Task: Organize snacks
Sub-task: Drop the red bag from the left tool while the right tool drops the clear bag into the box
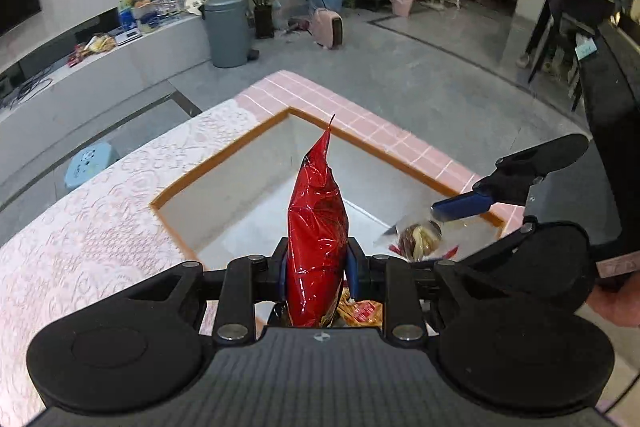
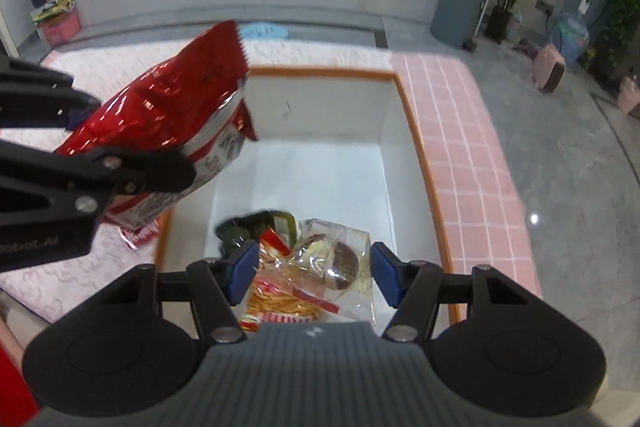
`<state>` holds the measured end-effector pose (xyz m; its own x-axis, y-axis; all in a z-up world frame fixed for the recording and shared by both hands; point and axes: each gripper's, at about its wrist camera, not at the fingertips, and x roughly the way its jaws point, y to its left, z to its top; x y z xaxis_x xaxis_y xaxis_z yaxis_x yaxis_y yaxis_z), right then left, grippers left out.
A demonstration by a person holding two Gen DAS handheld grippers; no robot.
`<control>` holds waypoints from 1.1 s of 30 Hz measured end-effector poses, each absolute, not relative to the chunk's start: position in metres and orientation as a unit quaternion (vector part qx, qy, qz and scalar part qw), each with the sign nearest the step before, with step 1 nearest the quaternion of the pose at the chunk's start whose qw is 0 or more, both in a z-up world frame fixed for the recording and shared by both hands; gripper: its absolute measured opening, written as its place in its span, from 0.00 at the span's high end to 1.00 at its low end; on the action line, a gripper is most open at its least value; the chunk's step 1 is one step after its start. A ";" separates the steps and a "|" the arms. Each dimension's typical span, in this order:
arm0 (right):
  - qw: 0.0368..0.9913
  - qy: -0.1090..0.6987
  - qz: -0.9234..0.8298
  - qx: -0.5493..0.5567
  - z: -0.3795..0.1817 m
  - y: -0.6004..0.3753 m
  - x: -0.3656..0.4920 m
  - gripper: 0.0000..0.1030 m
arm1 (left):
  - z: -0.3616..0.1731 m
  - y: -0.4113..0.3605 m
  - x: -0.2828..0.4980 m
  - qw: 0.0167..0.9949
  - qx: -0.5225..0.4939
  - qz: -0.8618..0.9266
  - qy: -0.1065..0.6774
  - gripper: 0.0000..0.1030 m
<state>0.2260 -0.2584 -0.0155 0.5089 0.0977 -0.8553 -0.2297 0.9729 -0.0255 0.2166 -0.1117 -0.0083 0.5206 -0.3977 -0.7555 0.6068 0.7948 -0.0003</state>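
A shiny red snack bag [image 1: 316, 247] hangs in the air over the white box [image 2: 320, 115], above the box's left edge. A clear bag with a chocolate cake inside [image 2: 334, 259] hangs over the near end of the box. Below it lie a yellow stick-snack bag [image 2: 280, 303] and a dark green bag [image 2: 248, 227].

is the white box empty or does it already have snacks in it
Not empty. The white box already holds a few snacks piled at its near end; the far part of its floor is bare.
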 end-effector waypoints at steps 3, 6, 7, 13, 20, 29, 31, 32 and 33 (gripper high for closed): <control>0.858 0.500 0.098 -0.064 -0.033 -0.265 0.239 0.42 | -0.022 -0.127 0.223 0.860 0.176 -0.288 0.384 0.71; 0.852 0.510 0.101 -0.060 -0.047 -0.268 0.251 0.42 | -0.033 -0.140 0.233 0.855 0.197 -0.289 0.383 0.71; 0.850 0.513 0.103 -0.060 -0.051 -0.268 0.254 0.42 | -0.039 -0.143 0.237 0.852 0.204 -0.290 0.386 0.71; 0.836 0.532 0.107 -0.077 -0.074 -0.261 0.270 0.41 | -0.067 -0.152 0.250 0.835 0.237 -0.276 0.413 0.71; 0.823 0.549 0.118 -0.082 -0.091 -0.257 0.282 0.41 | -0.085 -0.147 0.258 0.824 0.234 -0.265 0.443 0.71; 0.818 0.557 0.113 -0.087 -0.093 -0.258 0.287 0.40 | -0.087 -0.145 0.256 0.817 0.236 -0.259 0.458 0.67; 0.817 0.559 0.111 -0.088 -0.093 -0.255 0.287 0.40 | -0.086 -0.146 0.256 0.818 0.242 -0.258 0.454 0.64; 0.817 0.559 0.110 -0.089 -0.092 -0.253 0.287 0.39 | -0.084 -0.146 0.255 0.820 0.243 -0.257 0.451 0.64; 0.817 0.558 0.110 -0.091 -0.092 -0.253 0.287 0.38 | -0.082 -0.146 0.255 0.821 0.241 -0.258 0.448 0.62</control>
<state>0.2871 -0.2530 -0.0916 0.3525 0.0784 -0.9325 -0.2813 0.9593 -0.0257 0.2548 -0.1459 -0.0820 0.4646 -0.2076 -0.8608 0.6400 0.7506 0.1643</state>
